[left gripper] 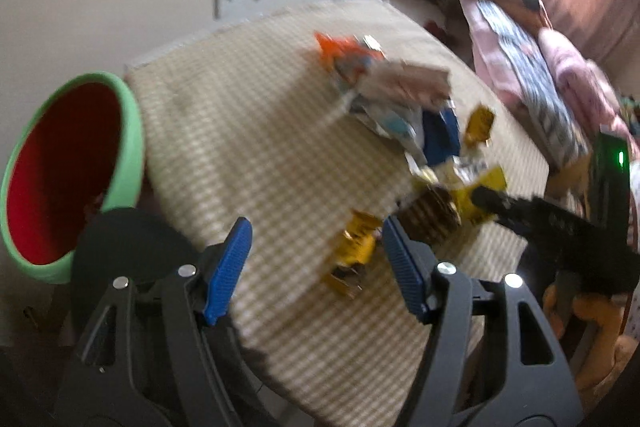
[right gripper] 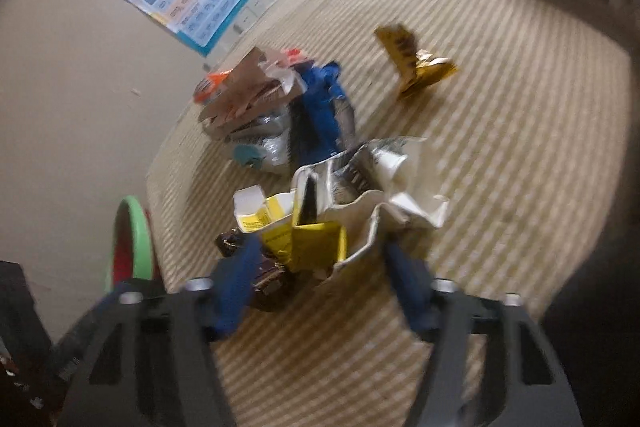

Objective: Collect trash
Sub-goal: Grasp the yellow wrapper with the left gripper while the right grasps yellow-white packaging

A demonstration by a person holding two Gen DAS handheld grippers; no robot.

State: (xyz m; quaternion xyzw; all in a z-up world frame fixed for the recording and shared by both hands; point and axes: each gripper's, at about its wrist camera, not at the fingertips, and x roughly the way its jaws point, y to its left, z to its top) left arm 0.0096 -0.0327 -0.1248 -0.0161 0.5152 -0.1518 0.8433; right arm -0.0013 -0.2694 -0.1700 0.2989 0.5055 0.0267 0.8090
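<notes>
Left gripper (left gripper: pixel 316 263) hung above table (left gripper: pixel 248 131), jaws wide apart, nothing between pads; gold wrapper (left gripper: pixel 352 255) lay on cloth just inside right finger. Green bin (left gripper: pixel 128 147) with red inside stood at table's left edge. Right gripper (right gripper: pixel 320 279) half closed around crumpled yellow-white carton (right gripper: pixel 320 223) and brown wrapper (right gripper: pixel 272 279); whether pads pressed, could not tell. Trash pile (right gripper: pixel 272 119) beyond, gold packet (right gripper: pixel 416 67) apart.

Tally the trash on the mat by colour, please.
Gold wrappers: 2
Blue wrapper: 1
Orange wrapper: 1
Brown wrapper: 1
Tan bag: 1
Silver pouch: 1
Yellow-white carton: 1
Total: 8, as far as the blur shows.
</notes>
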